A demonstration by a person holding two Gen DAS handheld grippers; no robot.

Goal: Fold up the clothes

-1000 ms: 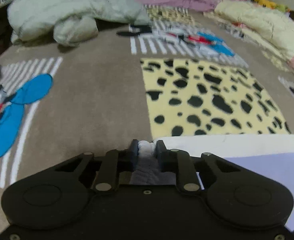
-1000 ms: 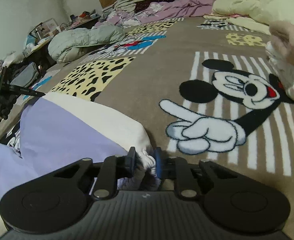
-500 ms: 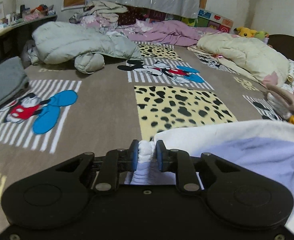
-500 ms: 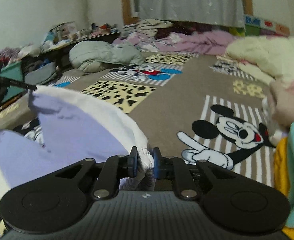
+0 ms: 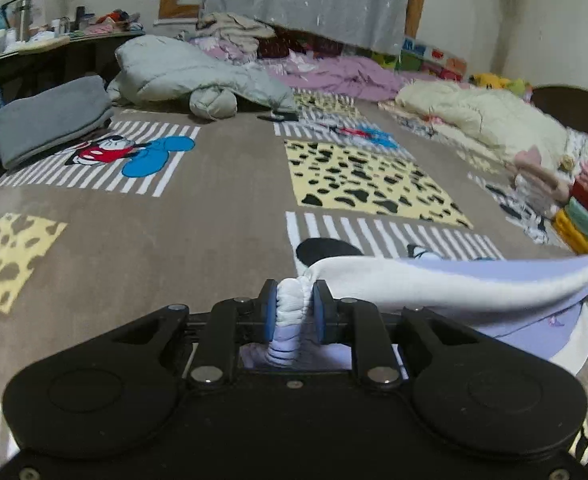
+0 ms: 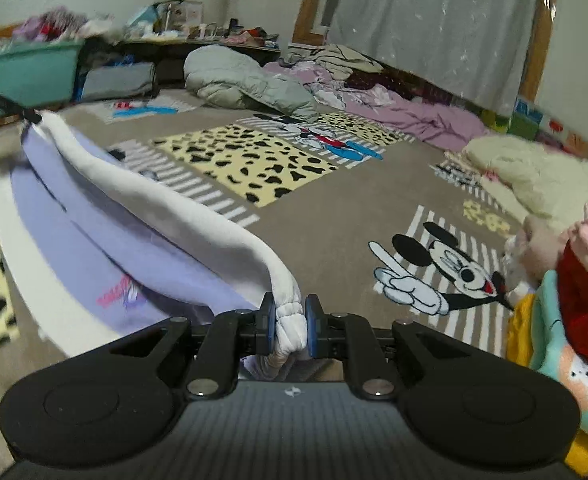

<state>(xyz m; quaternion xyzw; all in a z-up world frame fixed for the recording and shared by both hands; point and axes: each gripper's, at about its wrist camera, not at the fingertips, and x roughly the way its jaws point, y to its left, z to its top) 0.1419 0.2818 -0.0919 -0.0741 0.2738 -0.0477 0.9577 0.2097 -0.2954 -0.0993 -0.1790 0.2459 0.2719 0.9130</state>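
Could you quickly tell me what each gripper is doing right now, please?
Left gripper: closed on a bunched white edge of the garment.
Right gripper: closed on another bunched white edge of the same garment.

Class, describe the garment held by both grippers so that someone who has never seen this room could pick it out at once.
Start from the big brown cartoon-mouse blanket covering the bed. Lifted above its near edge hangs a lilac and white top, stretched between the left gripper and the right gripper. Unlike the folded stack of clothes at the right, it is held off the bed, with small pink print on its lilac side.
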